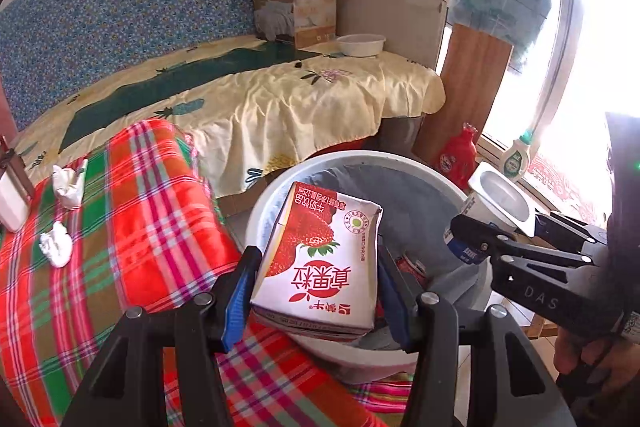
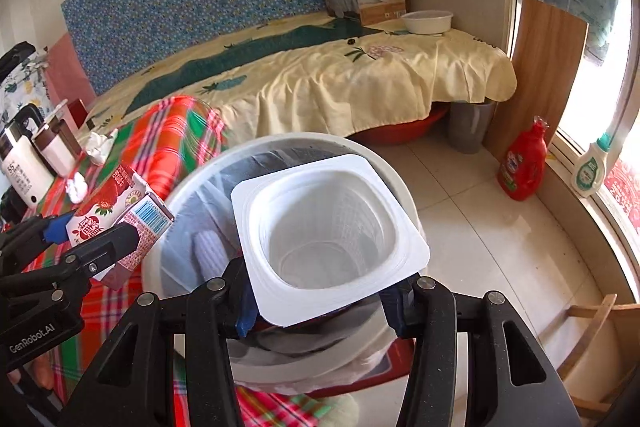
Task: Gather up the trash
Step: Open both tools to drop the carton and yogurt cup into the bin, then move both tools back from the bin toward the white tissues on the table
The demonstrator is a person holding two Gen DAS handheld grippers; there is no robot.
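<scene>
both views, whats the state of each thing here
carton: held in left tool, over bin
cup: empty, held in right tool, over bin
bin: open, lined, some trash inside
tissues: crumpled, lying on plaid cloth

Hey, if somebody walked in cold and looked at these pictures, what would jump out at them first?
Probably the strawberry milk carton, clamped in the left gripper and held over the lined trash bin. Beside it the right gripper grips an empty white yogurt cup over the same bin. Next comes the bright red plaid blanket left of the bin, with crumpled tissues lying on it.
</scene>
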